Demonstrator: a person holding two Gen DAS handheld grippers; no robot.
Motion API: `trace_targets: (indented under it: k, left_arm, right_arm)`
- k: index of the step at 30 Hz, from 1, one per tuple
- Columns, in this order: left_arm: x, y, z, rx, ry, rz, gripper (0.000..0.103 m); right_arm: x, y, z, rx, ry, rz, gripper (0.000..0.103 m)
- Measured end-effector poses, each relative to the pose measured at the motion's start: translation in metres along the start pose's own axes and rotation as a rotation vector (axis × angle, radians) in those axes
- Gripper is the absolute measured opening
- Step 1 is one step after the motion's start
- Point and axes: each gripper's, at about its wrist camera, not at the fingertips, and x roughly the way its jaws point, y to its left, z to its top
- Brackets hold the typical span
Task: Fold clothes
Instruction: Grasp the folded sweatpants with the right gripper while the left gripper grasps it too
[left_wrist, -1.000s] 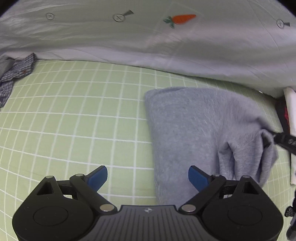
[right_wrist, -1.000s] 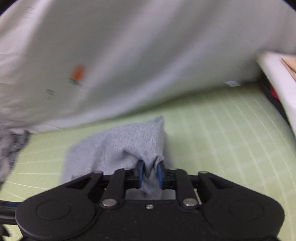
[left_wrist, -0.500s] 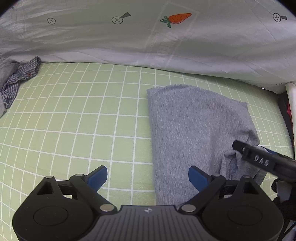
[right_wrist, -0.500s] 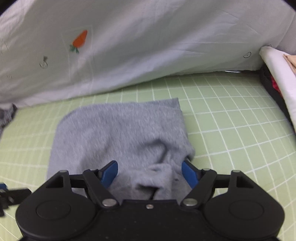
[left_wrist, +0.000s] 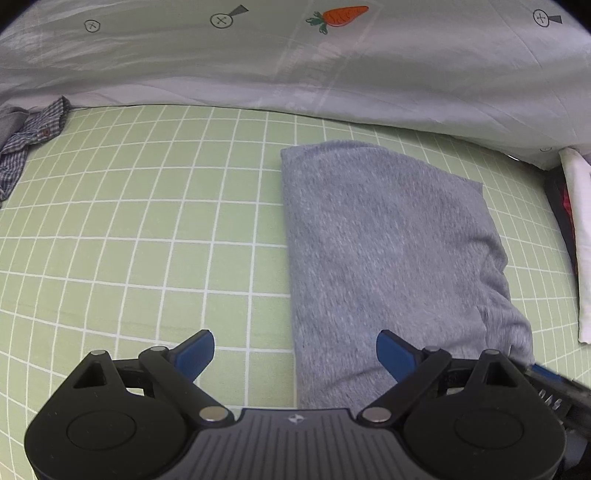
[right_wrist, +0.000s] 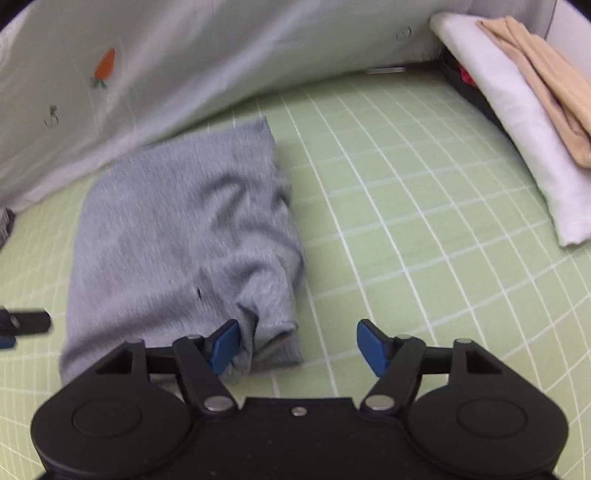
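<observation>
- While right tool (right_wrist: 297, 345) jaws are opening with nothing clamped, folded grey garment (right_wrist: 184, 236) lies on the green checked sheet (right_wrist: 424, 240), its near corner between the pads
- Right view alone: white and beige stack (right_wrist: 517, 96)
- Left view alone: plaid shirt (left_wrist: 26, 144); left tool (left_wrist: 295, 350) wide, straddling the garment's left edge, bare sheet leftward

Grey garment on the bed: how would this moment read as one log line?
grey garment: folded, flat on green checked sheet | right gripper: opening, garment released | left gripper: open, empty
</observation>
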Motion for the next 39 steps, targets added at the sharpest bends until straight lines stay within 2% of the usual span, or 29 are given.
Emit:
trace_targets:
  k: [1,4,10,16,19,22,25,28,29,30,32,34,35,39]
  left_arm:
    - [0.002,-0.001,0.001,0.001,0.002,-0.001,0.094]
    - [0.010,0.000,0.007,-0.004,0.012,0.000,0.094]
    - [0.033,0.002,0.029,-0.017,0.017,-0.004,0.094]
    - [0.055,-0.001,0.050,-0.005,0.023,-0.020,0.094]
    - [0.064,-0.004,0.055,0.004,0.027,-0.049,0.094]
    - [0.072,-0.004,0.058,-0.016,0.035,-0.084,0.093]
    - [0.078,-0.002,0.060,-0.051,0.041,-0.133,0.087]
    - [0.082,0.000,0.057,-0.096,0.050,-0.222,0.070]
    - [0.082,0.001,0.057,-0.109,0.048,-0.245,0.068]
    - [0.082,0.001,0.056,-0.115,0.046,-0.255,0.064]
    - [0.081,0.001,0.055,-0.127,0.042,-0.274,0.049]
    - [0.076,0.002,0.053,-0.143,0.035,-0.298,0.036]
    - [0.070,0.002,0.051,-0.144,0.029,-0.310,0.033]
    - [0.035,0.002,0.033,-0.081,-0.007,-0.330,0.029]
  right_arm:
    - [-0.003,0.000,0.005,0.006,-0.025,0.014,0.081]
    - [0.002,0.004,0.024,0.020,-0.072,0.053,0.085]
    - [0.049,0.012,0.059,-0.003,-0.020,0.101,0.087]
    - [0.085,0.024,0.074,-0.040,0.033,0.128,0.087]
    - [0.091,0.032,0.077,-0.065,0.023,0.131,0.095]
    - [0.095,0.040,0.078,-0.095,0.011,0.149,0.097]
    - [0.097,0.048,0.078,-0.096,0.005,0.173,0.098]
    - [0.098,0.058,0.076,-0.103,0.002,0.180,0.099]
    - [0.098,0.063,0.075,-0.118,0.004,0.179,0.098]
    - [0.096,0.067,0.073,-0.117,0.008,0.189,0.094]
    - [0.093,0.074,0.070,-0.114,0.016,0.209,0.078]
    - [0.089,0.080,0.067,-0.111,0.024,0.228,0.045]
    - [0.087,0.081,0.065,-0.083,0.040,0.251,0.044]
    - [0.061,0.083,0.052,-0.028,0.050,0.282,0.029]
